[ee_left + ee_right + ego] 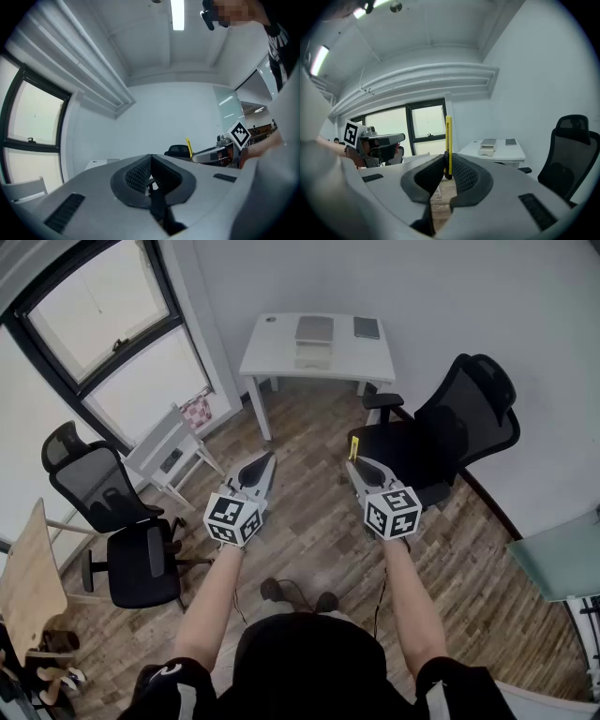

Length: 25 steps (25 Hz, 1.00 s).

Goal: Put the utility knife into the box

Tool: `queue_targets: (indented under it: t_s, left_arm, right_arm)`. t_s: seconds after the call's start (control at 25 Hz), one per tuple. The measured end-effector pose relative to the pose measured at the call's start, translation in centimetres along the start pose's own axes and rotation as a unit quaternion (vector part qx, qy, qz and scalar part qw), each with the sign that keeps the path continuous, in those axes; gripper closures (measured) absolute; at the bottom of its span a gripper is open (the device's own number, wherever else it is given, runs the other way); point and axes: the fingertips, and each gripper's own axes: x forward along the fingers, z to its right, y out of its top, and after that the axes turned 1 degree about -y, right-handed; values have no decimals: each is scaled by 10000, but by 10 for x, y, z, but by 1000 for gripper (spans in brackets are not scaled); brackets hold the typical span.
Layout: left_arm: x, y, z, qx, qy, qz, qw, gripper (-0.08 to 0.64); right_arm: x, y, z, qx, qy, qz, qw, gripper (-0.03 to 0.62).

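A yellow utility knife (448, 140) stands upright between the pads of my right gripper (446, 171), which is shut on it. In the head view the knife (353, 448) pokes out past the right gripper (355, 459), held in mid-air above the wooden floor. My left gripper (265, 461) is level with it to the left, shut with nothing in it (151, 169). A small white box (313, 359) sits on the white table (272, 352) by the far wall, well ahead of both grippers. The box (488, 147) also shows in the right gripper view.
A black office chair (441, 442) stands just right of the right gripper. Another black chair (122, 521) and a small white stool (169, 454) stand at the left under the window. A grey flat item (314, 329) and a dark tablet (367, 327) lie on the table.
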Motion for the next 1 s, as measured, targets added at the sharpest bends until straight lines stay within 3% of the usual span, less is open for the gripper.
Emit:
queue_targets:
  t_s: [0.48,1.0]
  left_arm:
    - [-30,-7,-39,-112,-200,-27,9997,534]
    - [-42,-13,-128,-130,-544,-48,9984,535]
  right_arm:
    - [23,5,-43,-19,-236,88,9997,528]
    - [94,8,-83,-65,-558,53,9984,528]
